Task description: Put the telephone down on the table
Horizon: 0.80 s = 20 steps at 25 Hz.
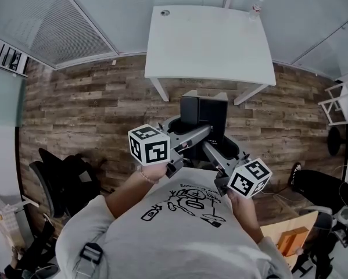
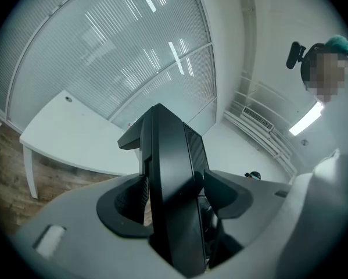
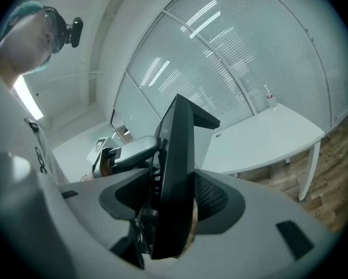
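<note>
A black desk telephone (image 1: 204,116) hangs upright over the wooden floor, in front of my chest and short of the white table (image 1: 208,42). My left gripper (image 1: 198,133) comes in from the left and is shut on the telephone's lower part. My right gripper (image 1: 213,150) reaches up from the right and is shut on it too. In the left gripper view the telephone (image 2: 174,179) stands edge-on between the padded jaws, with the table (image 2: 69,138) beyond on the left. In the right gripper view the telephone (image 3: 176,173) is clamped the same way, and the table (image 3: 266,138) lies to the right.
A small bottle (image 1: 255,7) stands at the table's far right corner. Dark office chairs (image 1: 63,179) sit on the floor at left. A white rack (image 1: 336,103) is at the right edge and a cardboard box (image 1: 293,240) at lower right. Blind-covered glass walls enclose the room.
</note>
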{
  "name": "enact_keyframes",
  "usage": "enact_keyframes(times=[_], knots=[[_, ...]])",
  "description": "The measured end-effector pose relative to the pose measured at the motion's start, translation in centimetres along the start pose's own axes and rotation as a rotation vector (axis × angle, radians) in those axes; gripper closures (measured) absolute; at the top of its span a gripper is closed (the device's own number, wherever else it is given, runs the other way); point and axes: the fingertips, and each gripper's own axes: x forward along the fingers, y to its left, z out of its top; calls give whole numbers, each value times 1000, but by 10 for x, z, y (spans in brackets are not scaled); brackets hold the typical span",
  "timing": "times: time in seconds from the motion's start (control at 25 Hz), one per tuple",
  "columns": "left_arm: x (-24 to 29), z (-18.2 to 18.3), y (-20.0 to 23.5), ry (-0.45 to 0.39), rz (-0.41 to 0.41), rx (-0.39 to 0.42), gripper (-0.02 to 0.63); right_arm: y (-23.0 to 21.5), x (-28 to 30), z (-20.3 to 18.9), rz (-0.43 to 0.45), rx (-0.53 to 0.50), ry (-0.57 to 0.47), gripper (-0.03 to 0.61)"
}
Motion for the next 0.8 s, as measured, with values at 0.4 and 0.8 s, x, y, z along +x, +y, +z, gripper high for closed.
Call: enact_keyframes(times=[0.4,0.8], knots=[[17,8,15,-4,24,-8,316,-21,11,9,17,7,15,356],[109,38,24,14,21,-2,316,-100,0,62,16,17,15,356]])
